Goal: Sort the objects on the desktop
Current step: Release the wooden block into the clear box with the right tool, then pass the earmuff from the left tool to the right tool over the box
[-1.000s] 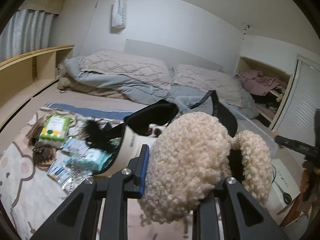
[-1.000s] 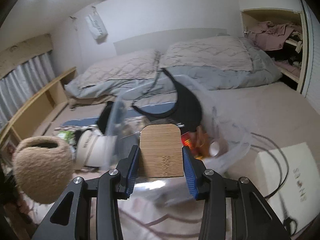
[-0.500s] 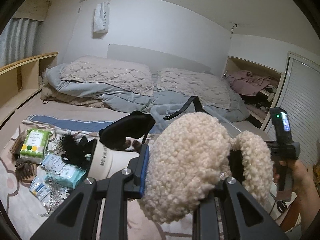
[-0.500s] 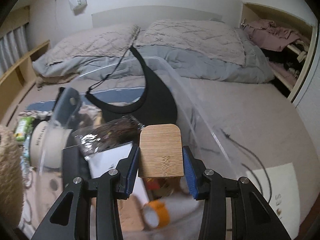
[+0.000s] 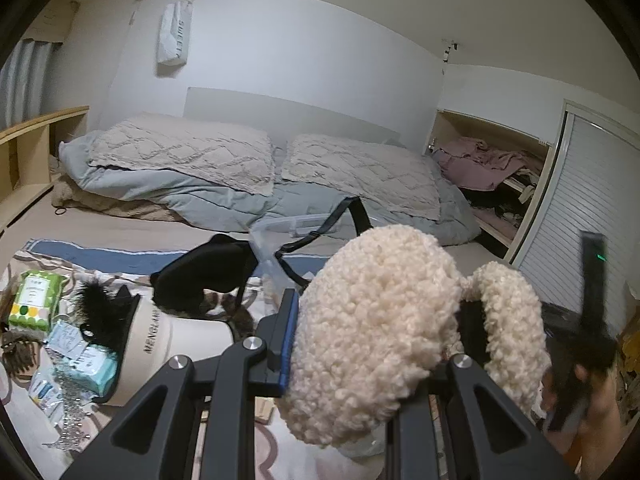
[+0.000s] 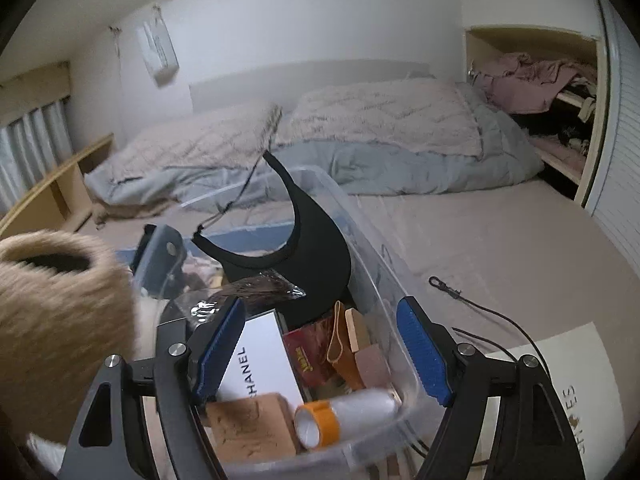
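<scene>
- Left gripper: fills the lower centre of the left wrist view, clamped on a cream fleece pouch. One blue pad shows at the pouch's left edge; the right finger sits in a fold of the fleece.
- In the right wrist view the same pouch fills the lower left of the frame, blurred, its dark opening facing up.
- Right gripper: lower centre of the right wrist view, jaws opening, blue pads well apart. Nothing sits between the pads; they hang above the clear plastic bin.
- Bin contents, right wrist view: white Chanel box at centre, tan leather-look block at the bottom, white bottle with orange cap lying on its side, red packet, a bamboo-coloured piece standing just right of the red packet.
- Black visor stands at the far end of the bin, its cord rising toward upper centre. A crinkled clear packet lies just beyond the left pad.
- The bin rests on the bed. A thin black cable with clip lies on the sheet right of the bin; a white shoe box is at lower right.
- Left wrist view, lower left: green wipes pack, pale blue wipes pack, black feather piece, and a cream cap on its side, all on the bed.
- Right edge of the left wrist view: a hand, blurred, holds the other gripper's dark handle.
</scene>
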Demonstrator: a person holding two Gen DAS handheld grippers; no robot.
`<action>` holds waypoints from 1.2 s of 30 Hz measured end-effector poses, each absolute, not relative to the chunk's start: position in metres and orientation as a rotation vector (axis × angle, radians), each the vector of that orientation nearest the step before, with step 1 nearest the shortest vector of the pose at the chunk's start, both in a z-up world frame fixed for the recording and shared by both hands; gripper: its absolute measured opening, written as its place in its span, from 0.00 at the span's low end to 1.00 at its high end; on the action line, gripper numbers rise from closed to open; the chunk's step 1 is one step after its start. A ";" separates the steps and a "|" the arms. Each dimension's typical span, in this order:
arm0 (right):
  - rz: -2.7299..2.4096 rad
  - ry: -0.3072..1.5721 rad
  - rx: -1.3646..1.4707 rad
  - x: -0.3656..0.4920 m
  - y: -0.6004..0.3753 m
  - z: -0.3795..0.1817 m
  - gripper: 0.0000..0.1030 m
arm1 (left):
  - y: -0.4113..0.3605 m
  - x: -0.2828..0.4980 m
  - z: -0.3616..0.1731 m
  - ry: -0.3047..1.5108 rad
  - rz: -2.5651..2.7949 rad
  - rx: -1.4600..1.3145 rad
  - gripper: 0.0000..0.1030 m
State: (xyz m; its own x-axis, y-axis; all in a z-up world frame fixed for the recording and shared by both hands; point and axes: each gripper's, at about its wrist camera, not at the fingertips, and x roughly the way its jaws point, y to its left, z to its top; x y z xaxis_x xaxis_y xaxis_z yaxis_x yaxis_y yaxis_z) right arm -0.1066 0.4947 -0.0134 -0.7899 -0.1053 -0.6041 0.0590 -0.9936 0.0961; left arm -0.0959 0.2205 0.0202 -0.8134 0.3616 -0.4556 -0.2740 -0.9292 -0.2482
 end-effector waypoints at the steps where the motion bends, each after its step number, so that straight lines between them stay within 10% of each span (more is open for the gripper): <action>1: -2.899 -0.110 0.959 -0.100 0.496 -0.011 0.76 | 0.227 -0.100 0.019 -0.243 2.690 -0.733 0.21; 25: -2.937 -0.186 0.773 -0.052 0.525 -0.004 0.76 | 0.375 -0.182 -0.012 0.134 2.553 -1.001 0.22; 32: -2.925 -0.192 0.820 -0.054 0.525 -0.011 0.76 | 0.384 -0.189 -0.020 0.181 2.502 -1.087 0.60; 36: -2.891 -0.244 0.840 -0.056 0.526 -0.011 0.76 | 0.370 -0.178 -0.019 0.249 2.555 -1.033 0.63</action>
State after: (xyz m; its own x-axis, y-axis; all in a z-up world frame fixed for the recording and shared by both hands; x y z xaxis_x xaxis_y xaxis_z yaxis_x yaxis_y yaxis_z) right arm -0.0563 0.5262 -0.0110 -0.8387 -0.1602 -0.5205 0.0707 -0.9797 0.1876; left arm -0.1778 0.3699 -0.0187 -0.6617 0.2729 -0.6983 -0.4024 -0.9152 0.0236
